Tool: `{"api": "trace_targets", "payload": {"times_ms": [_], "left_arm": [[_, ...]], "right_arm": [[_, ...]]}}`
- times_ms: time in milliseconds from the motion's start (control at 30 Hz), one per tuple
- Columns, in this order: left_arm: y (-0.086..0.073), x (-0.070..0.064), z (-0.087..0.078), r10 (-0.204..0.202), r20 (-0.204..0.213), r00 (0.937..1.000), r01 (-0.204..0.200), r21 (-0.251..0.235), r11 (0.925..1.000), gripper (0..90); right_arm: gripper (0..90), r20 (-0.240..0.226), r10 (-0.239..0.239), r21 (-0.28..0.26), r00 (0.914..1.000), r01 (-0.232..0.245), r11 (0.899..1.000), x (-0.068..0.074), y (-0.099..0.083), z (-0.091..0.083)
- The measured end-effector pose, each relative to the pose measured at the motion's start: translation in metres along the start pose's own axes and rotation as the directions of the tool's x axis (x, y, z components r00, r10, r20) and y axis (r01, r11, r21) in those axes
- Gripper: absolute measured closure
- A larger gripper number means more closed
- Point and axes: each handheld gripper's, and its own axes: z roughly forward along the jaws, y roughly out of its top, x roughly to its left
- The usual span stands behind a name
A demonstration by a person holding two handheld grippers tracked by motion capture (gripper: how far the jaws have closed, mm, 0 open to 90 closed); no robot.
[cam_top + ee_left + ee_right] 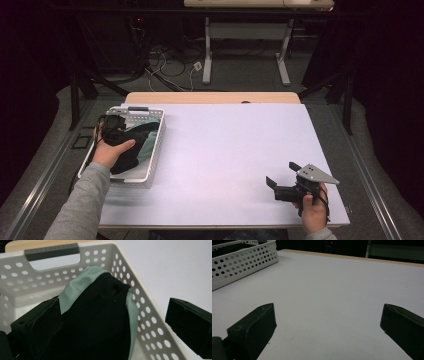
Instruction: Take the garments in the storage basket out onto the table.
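While the left tongs sit spread wide inside the white basket, nothing is caught between them yet: one jaw rests low against the black cloth and the other hangs outside the basket wall, over the table. That straddle is the first risk. If the jaws close as they stand, they would likely pinch the perforated wall along with the fabric, or miss the fabric altogether.

Under and beside the black cloth lies a pale green cloth, its edges showing at both sides. The two are touching and partly overlapped, so a bite taken deep may lift both when only one is meant; a shallow bite on the smooth black fold may slip off.

The basket sits at the table's left edge, near the corner. A snagged pull could drag or tip it toward that edge, since it looks light.

The right tongs rest open and empty near the front right of the table, well apart from the basket, too far to steady it.
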Motion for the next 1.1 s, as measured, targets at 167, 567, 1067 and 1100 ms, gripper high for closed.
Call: {"api": "trace_targets", "payload": {"times_ms": [167, 567, 1067, 1100], "left_arm": [[-0.003, 0.002, 0.006, -0.005, -0.006, 1.0000, 0.005, 0.016, 0.9999, 0.5], [-0.014, 0.007, 0.017, -0.016, -0.022, 0.9996, 0.017, 0.034, 0.9993, 0.4], [-0.018, 0.014, 0.019, -0.010, -0.056, 0.9984, 0.014, 0.071, 0.9973, 0.3], [-0.018, 0.014, 0.020, -0.013, -0.057, 0.9983, 0.017, 0.070, 0.9974, 0.3]], "right_arm": [[0.2, -0.003, -0.003, 0.007, 1.0000, 0.003, 1.000, 0.000, 0.000, 0.000], [0.2, -0.005, -0.008, 0.014, 1.0000, 0.008, 1.000, 0.000, -0.001, 0.001], [0.3, -0.013, -0.009, 0.019, 0.9999, 0.010, 1.000, -0.001, -0.001, 0.002], [0.3, -0.011, -0.002, 0.022, 0.9999, 0.003, 1.000, -0.001, -0.001, 0.002]]}}
